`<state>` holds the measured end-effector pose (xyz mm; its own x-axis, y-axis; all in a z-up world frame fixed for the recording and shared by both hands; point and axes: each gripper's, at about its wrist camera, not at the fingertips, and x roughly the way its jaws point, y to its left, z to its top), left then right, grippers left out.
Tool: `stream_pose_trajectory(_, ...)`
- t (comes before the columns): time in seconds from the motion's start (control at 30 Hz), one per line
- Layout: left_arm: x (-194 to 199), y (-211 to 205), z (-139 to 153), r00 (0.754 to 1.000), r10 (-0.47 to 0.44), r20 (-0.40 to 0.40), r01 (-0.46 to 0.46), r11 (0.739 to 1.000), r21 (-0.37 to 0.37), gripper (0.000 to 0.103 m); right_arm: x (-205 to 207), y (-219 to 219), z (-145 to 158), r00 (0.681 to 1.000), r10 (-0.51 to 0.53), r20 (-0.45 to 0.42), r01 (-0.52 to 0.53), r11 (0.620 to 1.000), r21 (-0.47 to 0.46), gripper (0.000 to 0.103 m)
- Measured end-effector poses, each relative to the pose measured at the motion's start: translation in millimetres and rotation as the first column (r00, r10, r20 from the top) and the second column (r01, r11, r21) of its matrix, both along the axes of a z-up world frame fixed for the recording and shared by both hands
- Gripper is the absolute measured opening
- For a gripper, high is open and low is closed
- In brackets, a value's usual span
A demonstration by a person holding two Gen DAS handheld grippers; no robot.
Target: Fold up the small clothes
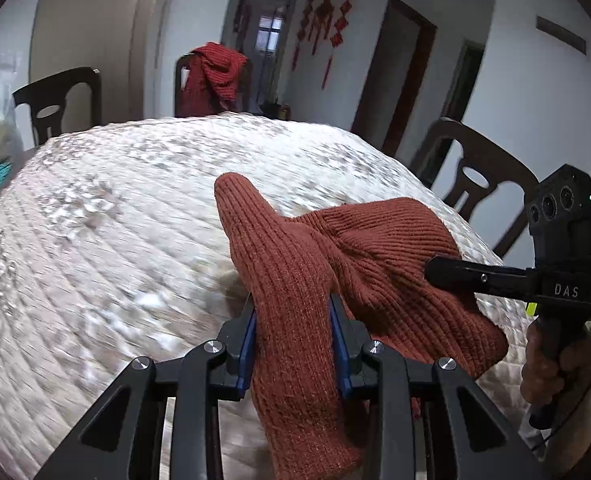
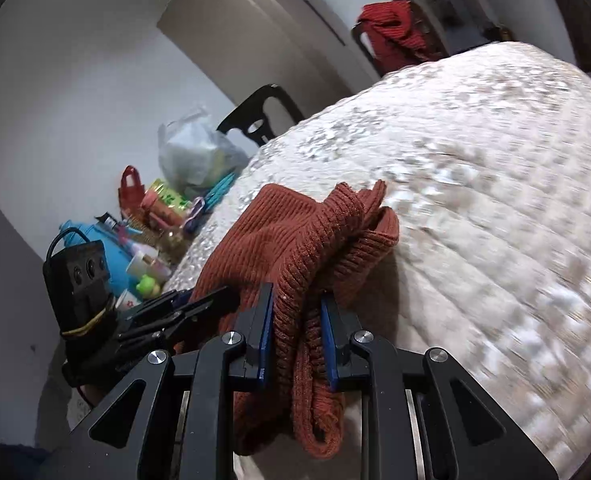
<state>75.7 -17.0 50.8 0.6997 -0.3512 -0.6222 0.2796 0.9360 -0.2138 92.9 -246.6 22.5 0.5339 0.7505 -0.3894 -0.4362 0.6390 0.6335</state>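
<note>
A rust-brown ribbed knit garment [image 1: 375,248] is bunched and lifted off the quilted white table cover [image 1: 115,220]. My left gripper [image 1: 293,316] is shut on one thick fold of it, which fills the gap between the blue pads. My right gripper [image 1: 441,270] reaches in from the right, held by a hand, and pinches the garment's other side. In the right wrist view the right gripper [image 2: 297,316] is shut on a ribbed edge of the garment [image 2: 279,232], which hangs down below the jaws. The left gripper [image 2: 199,304] holds the cloth at the left.
Dark wooden chairs [image 1: 475,176] [image 1: 59,100] stand around the table, and a red knit garment [image 1: 215,76] [image 2: 395,32] hangs over the far chair. A plastic bag [image 2: 195,152], a blue item [image 2: 95,240] and small packets crowd the table's left end.
</note>
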Motion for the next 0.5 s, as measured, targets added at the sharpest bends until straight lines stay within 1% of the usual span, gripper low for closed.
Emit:
stream_pose_trajectory(0.17, 22, 42, 5, 0.999, 0.048, 0.001, -0.048, 0.999, -0.013, 0.034, 34, 41, 8, 0.998, 0.069, 0.002, -0.069, 0.997, 0.030, 0.021)
stream_pose_trajectory(0.33, 48, 78, 11, 0.995, 0.097, 0.010, -0.097, 0.995, -0.010, 0.034, 69, 77, 17, 0.994, 0.108, 0.003, -0.108, 0.993, 0.035, 0.021)
stream_pose_trajectory(0.43, 66, 94, 6, 0.992, 0.124, -0.002, -0.124, 0.992, -0.015, 0.034, 92, 88, 13, 0.993, 0.120, -0.015, -0.119, 0.992, 0.046, 0.021)
stream_pose_trajectory(0.5, 79, 103, -4, 0.990, 0.138, -0.028, -0.138, 0.990, -0.013, 0.035, 110, 94, 4, 0.992, 0.122, -0.040, -0.120, 0.992, 0.049, 0.021)
